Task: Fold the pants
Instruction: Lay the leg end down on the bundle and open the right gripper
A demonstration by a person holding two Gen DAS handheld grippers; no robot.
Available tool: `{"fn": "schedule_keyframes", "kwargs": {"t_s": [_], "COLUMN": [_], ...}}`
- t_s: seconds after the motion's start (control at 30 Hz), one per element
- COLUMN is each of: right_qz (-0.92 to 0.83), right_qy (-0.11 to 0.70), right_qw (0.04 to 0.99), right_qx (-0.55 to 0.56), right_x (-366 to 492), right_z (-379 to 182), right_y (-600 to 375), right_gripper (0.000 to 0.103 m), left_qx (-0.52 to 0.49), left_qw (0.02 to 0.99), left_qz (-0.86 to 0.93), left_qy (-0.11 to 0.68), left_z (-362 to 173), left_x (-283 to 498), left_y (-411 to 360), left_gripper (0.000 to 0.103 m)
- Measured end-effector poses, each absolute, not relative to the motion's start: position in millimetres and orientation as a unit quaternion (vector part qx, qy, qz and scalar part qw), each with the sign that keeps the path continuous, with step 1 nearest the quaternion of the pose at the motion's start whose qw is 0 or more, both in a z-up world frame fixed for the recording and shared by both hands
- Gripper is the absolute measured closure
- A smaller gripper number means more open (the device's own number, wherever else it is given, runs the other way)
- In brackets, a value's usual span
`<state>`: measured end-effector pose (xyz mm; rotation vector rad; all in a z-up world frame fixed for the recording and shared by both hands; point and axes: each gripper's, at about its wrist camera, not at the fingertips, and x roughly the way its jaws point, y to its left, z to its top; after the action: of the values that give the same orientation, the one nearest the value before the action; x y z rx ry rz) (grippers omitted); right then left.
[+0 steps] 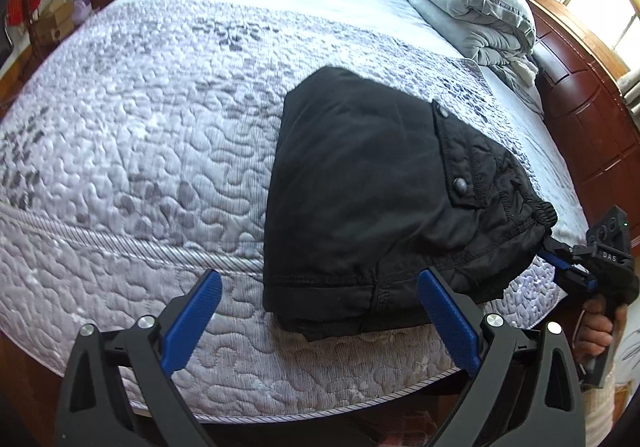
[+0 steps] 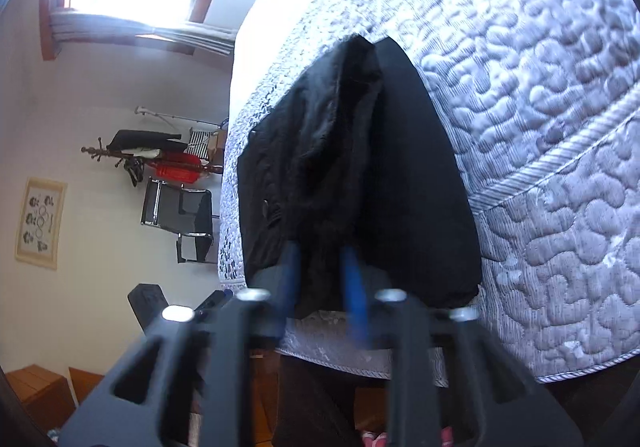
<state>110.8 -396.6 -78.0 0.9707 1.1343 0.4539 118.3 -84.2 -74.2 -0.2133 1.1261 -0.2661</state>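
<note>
The black pants (image 1: 372,191) lie folded into a thick bundle on the quilted grey bedspread (image 1: 140,151), near the bed's front right corner. My left gripper (image 1: 320,283) is open, its blue fingers (image 1: 192,323) spread wide just in front of the bundle's near edge, holding nothing. My right gripper (image 1: 560,259) is at the bundle's right edge by the elastic waistband. In the right wrist view its blue fingers (image 2: 354,283) stand close together around the edge of the pants (image 2: 352,167), pinching the cloth.
A folded grey duvet (image 1: 472,7) sits at the head of the bed by the dark wooden headboard (image 1: 592,119). The bed's front edge (image 1: 300,411) runs just below my left gripper. A chair (image 2: 180,219) and a coat rack (image 2: 156,159) stand by the wall.
</note>
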Motion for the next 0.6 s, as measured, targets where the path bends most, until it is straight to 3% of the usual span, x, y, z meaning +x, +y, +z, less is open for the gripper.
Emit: {"fn": "schedule_keyframes", "kwargs": {"t_s": [0.2, 0.27, 0.33, 0.43, 0.5, 0.6], "right_qz": [0.197, 0.191, 0.179, 0.167, 0.164, 0.160], "right_qy": [0.508, 0.514, 0.526, 0.539, 0.546, 0.554], "right_qw": [0.726, 0.732, 0.740, 0.742, 0.736, 0.728], "right_qx": [0.419, 0.405, 0.379, 0.361, 0.365, 0.372], "right_x": [109, 107, 107, 107, 106, 107], "right_z": [-70, -73, -76, -83, -92, -102], "right_y": [-404, -403, -398, -390, -388, -385], "right_gripper": [0.090, 0.084, 0.066, 0.053, 0.047, 0.047], "left_qx": [-0.091, -0.091, -0.088, -0.075, -0.060, -0.042], "left_qw": [0.845, 0.849, 0.855, 0.863, 0.869, 0.874], "left_qz": [-0.126, -0.128, -0.128, -0.128, -0.126, -0.125], "left_qy": [0.511, 0.504, 0.495, 0.482, 0.475, 0.467], "left_z": [-55, -49, -41, -30, -25, -21], "left_x": [116, 115, 114, 111, 111, 109], "left_y": [-89, -90, -92, -96, -99, -102], "left_gripper": [0.004, 0.004, 0.004, 0.004, 0.004, 0.004]}}
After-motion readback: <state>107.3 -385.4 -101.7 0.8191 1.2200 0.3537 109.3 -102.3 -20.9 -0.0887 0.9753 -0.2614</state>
